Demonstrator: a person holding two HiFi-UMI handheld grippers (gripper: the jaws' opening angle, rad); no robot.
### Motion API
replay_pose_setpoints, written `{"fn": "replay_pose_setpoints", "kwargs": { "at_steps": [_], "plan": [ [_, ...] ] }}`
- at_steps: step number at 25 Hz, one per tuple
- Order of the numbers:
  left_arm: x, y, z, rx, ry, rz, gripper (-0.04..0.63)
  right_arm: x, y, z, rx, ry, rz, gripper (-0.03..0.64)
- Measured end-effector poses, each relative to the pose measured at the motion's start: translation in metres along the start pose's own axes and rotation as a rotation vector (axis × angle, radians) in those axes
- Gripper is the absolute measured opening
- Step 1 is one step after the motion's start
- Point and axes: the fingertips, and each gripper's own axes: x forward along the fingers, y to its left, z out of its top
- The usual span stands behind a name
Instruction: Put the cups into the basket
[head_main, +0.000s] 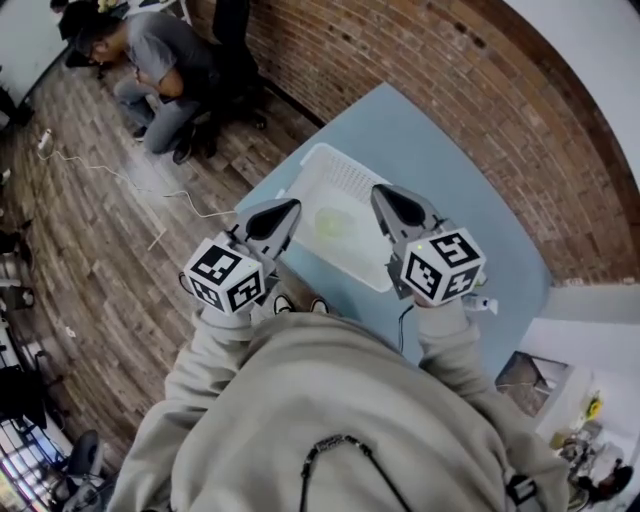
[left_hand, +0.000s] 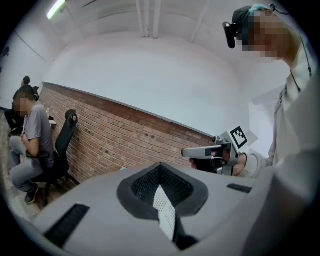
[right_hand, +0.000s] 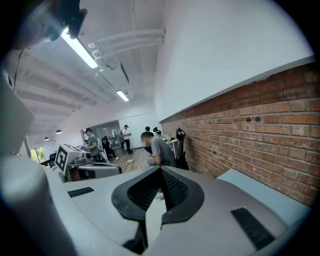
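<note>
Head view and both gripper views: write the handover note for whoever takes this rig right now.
Left gripper: shut, empty, held up by the basket's left side.
Right gripper: shut, empty, held up over the basket's right side.
White plastic basket sits on the light blue table. What looks like one pale yellow-green cup, blurred, lies inside it.
Done: that cup is in the basket.
Left: no other cup shows in any view. The table under the arms is hidden, so check there before stopping.
</note>
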Motion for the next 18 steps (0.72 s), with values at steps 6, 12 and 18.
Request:
{"fn": "replay_pose_setpoints", "kwargs": {
  "at_steps": [6, 12, 18],
  "plan": [
    [0.002, -0.01, 0.013, 0.042, -0.011, -0.02, -0.003, -0.018, -0.003, 0.015, -0.007, -0.039, 0.01, 0.011],
    [0.002, -0.011, 0.024, 0.048, -0.024, -0.026, -0.003, -0.016, 0.004, 0.014, -0.005, -0.037, 0.026, 0.011],
    [0.001, -0.015, 0.022, 0.082, 0.011, -0.068, -0.003, -0.011, 0.007, 0.011, -0.017, -0.02, 0.046, 0.011]
  ]
}}
